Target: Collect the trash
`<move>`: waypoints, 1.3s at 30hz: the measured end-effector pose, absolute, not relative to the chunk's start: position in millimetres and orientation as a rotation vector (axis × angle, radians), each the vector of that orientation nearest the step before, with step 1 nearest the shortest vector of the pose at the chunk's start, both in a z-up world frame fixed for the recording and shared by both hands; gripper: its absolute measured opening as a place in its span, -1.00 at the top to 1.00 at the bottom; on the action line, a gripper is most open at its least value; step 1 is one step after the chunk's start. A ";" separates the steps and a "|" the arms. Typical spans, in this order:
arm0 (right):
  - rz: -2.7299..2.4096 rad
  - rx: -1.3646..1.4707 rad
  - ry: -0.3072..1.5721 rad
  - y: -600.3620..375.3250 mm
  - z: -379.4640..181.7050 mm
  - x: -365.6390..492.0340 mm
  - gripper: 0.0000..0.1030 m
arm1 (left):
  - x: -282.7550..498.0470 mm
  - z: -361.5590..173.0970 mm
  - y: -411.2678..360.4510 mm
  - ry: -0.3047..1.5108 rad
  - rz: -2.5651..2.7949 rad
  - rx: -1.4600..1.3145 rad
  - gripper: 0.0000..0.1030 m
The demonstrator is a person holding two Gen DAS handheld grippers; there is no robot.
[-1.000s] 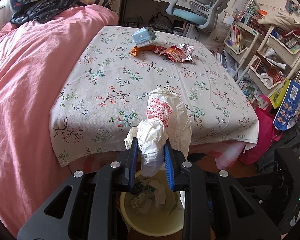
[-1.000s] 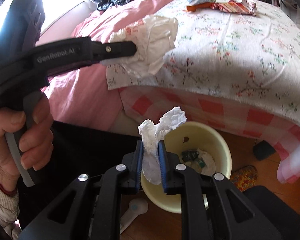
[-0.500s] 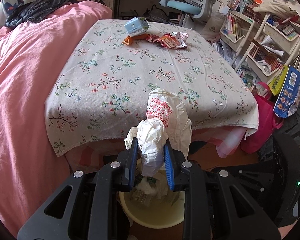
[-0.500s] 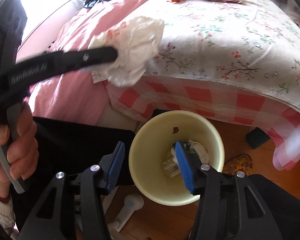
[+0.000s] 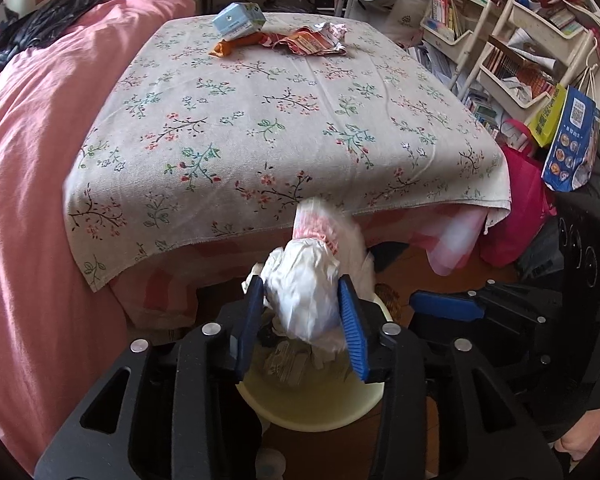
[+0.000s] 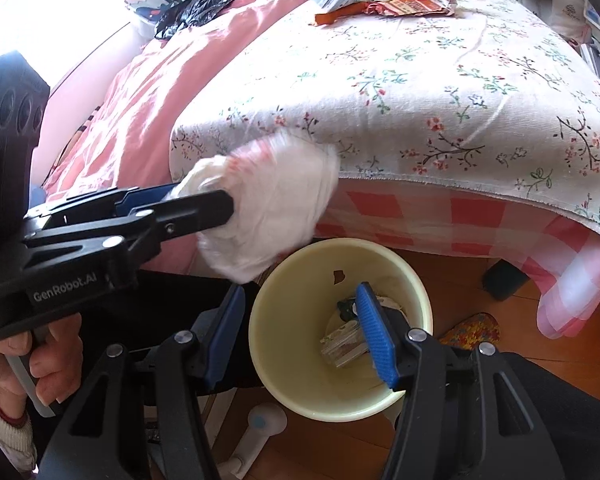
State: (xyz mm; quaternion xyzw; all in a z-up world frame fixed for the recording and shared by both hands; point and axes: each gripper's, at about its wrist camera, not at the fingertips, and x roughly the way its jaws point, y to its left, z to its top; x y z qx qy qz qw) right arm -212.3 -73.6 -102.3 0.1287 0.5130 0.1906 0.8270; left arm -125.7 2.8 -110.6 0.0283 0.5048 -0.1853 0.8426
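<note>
My left gripper (image 5: pixel 303 298) is wider than before, its pads still against a crumpled white plastic bag (image 5: pixel 306 296) with red print. It hangs over the pale yellow bin (image 5: pixel 312 412). From the right wrist the bag (image 6: pixel 276 216) sits just above the bin's left rim (image 6: pixel 340 328). My right gripper (image 6: pixel 300 312) is open and empty over the bin, which holds paper and wrappers. A blue carton (image 5: pixel 239 21), an orange wrapper (image 5: pixel 236 45) and a crumpled red wrapper (image 5: pixel 312 40) lie at the table's far end.
The table has a floral cloth (image 5: pixel 284 128) over a pink checked one. A pink duvet (image 5: pixel 24 160) lies left. Shelves (image 5: pixel 512 52) and bags (image 5: pixel 568 144) crowd the right. A white object (image 6: pixel 260 424) lies on the floor by the bin.
My right gripper opened and dropped its white tissue into the bin. My left gripper came down from the table edge to over the bin, and its jaws have widened around the bag.
</note>
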 end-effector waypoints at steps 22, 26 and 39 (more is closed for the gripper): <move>0.397 0.276 1.093 -74.3 -107.0 -210.9 -0.10 | -116.7 -91.3 34.0 0.966 -0.299 -0.097 0.10; 0.397 0.272 1.094 -73.2 -107.2 -210.8 -0.10 | -116.0 -90.6 37.3 0.961 -0.290 -0.114 0.09; 0.398 0.264 1.087 -72.3 -105.0 -208.7 -0.16 | -113.7 -84.8 48.1 0.927 -0.249 -0.173 -0.01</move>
